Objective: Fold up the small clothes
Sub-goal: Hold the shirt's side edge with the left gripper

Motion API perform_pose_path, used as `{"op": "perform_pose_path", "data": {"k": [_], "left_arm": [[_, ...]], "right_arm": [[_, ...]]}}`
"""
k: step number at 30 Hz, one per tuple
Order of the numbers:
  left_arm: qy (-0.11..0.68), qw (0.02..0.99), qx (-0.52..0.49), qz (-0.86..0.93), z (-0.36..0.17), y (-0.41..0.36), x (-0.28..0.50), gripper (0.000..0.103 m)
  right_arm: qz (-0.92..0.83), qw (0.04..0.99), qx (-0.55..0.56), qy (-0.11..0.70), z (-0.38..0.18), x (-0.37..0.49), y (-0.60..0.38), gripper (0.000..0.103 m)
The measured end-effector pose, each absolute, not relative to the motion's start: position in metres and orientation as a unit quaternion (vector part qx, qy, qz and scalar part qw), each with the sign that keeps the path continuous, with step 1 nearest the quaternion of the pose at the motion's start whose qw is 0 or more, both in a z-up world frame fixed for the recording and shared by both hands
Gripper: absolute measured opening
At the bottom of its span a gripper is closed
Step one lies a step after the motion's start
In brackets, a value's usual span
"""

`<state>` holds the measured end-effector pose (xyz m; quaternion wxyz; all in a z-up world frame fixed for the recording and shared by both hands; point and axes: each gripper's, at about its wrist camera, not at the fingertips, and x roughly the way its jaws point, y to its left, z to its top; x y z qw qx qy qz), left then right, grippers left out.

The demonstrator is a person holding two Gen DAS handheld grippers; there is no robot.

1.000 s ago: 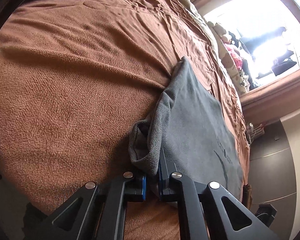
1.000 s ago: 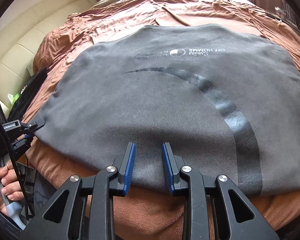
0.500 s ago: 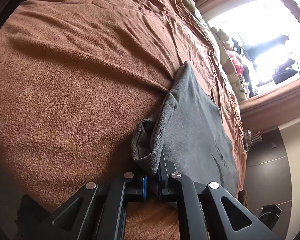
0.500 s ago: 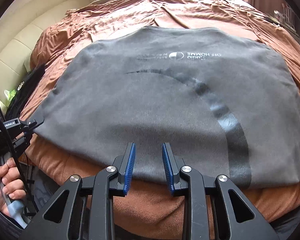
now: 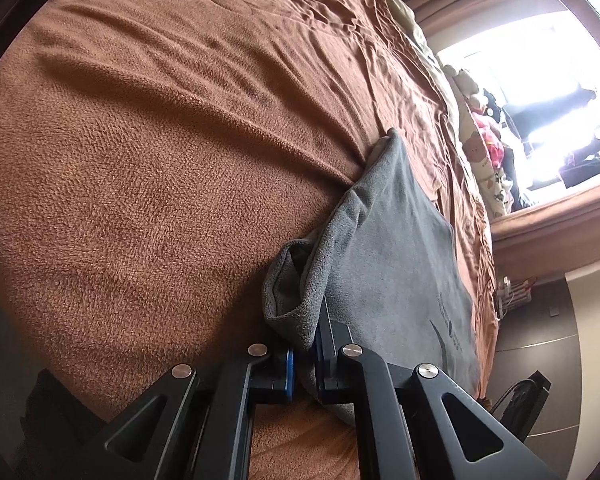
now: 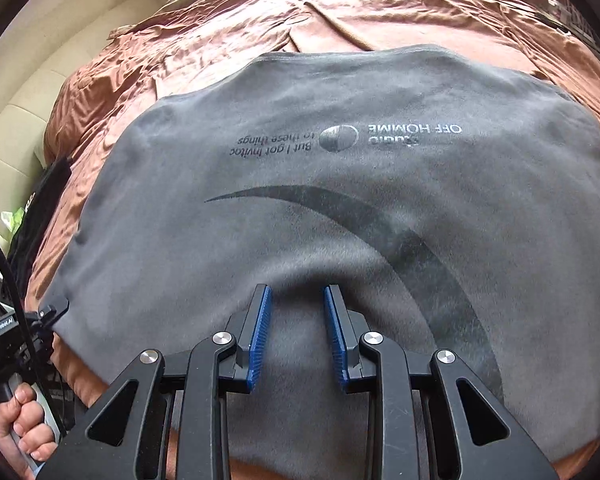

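A grey garment with a dark curved print and white lettering lies spread flat on a brown blanket. My right gripper is open, its blue pads low over the garment's near edge with cloth between them. In the left wrist view my left gripper is shut on a bunched corner of the grey garment at its left side. The left gripper also shows in the right wrist view at the garment's left corner.
The brown blanket covers the whole bed. A cream padded headboard stands at the left. Soft toys and a bright window lie past the bed's far side. A dark item sits at the bed's left edge.
My right gripper has moved forward and down onto the garment's near edge. My left gripper keeps its hold on the corner and has shifted only slightly.
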<state>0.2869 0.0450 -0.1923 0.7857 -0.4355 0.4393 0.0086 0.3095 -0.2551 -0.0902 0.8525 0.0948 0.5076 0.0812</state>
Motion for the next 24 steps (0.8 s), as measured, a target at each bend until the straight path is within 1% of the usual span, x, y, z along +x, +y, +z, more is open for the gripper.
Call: {"op": "perform_pose_path", "data": {"k": [10,24], "left_arm": [[0.443,0.779,-0.443,0.024,-0.195,0.045,0.287,0.008],[0.452,0.775,-0.440,0.038,-0.198,0.043,0.292,0.008]], "right_arm": [[0.092,0.848,0.107,0.511,-0.092,0.359,-0.261,0.025],[0.070,0.839,0.154,0.517,-0.098,0.437,-0.279,0.023]]}}
